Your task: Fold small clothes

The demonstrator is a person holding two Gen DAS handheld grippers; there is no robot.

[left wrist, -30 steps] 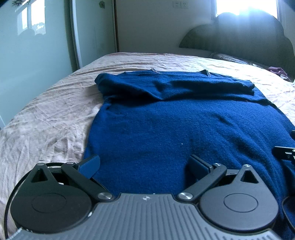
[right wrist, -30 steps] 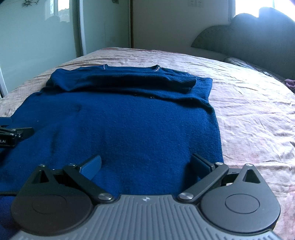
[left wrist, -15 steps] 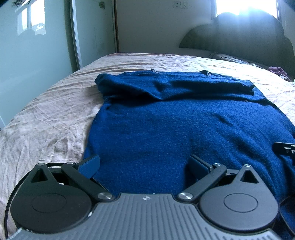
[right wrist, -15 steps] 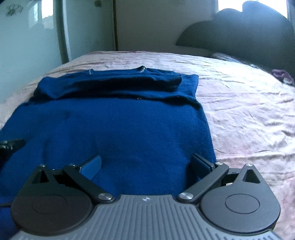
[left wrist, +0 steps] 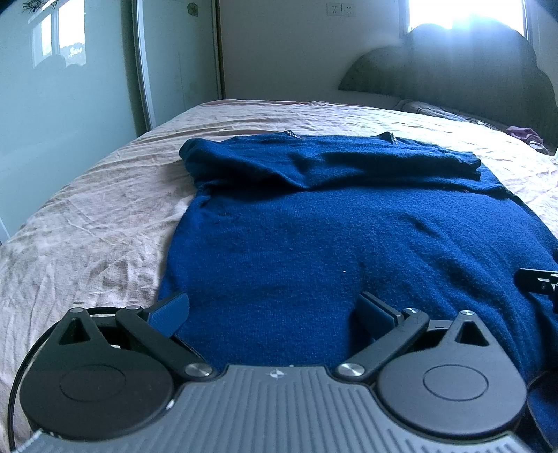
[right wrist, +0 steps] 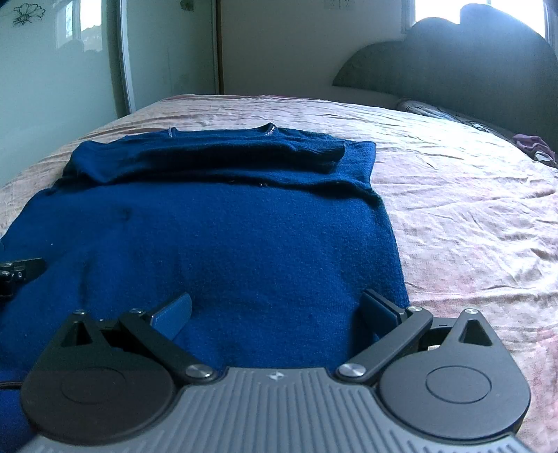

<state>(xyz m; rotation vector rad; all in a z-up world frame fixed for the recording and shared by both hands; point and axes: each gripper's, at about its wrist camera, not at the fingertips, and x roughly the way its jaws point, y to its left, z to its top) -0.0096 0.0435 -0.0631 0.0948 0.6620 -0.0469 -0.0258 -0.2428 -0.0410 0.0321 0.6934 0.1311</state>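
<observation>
A blue knitted sweater (left wrist: 348, 244) lies flat on the bed (left wrist: 87, 226), hem toward the cameras and neckline at 12 o'clock, with both sleeves folded across the chest into a thick band. The pinkish, creased bedsheet (right wrist: 470, 216) shows around it.

The left gripper (left wrist: 273, 308) sits over the hem near the sweater's left edge, its fingers (left wrist: 169, 308) spread wide with nothing between them but the knit below. The right gripper (right wrist: 275, 308) sits over the hem near the right edge, its fingers (right wrist: 378, 308) likewise spread wide and holding nothing (whether the tips touch the fabric cannot be told).

The left wrist view shows the sweater's left side edge running from 7 o'clock up to the folded shoulder, with bare sheet at 9 o'clock; the right edge runs off frame. A black part of the other gripper pokes in at 3 o'clock. The right wrist view shows the opposite: the right side edge and a broad stretch of sheet from 2 to 4 o'clock, with the other gripper's black tip at 9 o'clock.

Both views carry a dark headboard (right wrist: 470, 62) at 1 o'clock, a purple cloth (right wrist: 532, 144) near it, and pale sliding wardrobe doors (left wrist: 69, 87) at 10 o'clock; a flower decal (right wrist: 28, 12) shows clearly only in the right view.
</observation>
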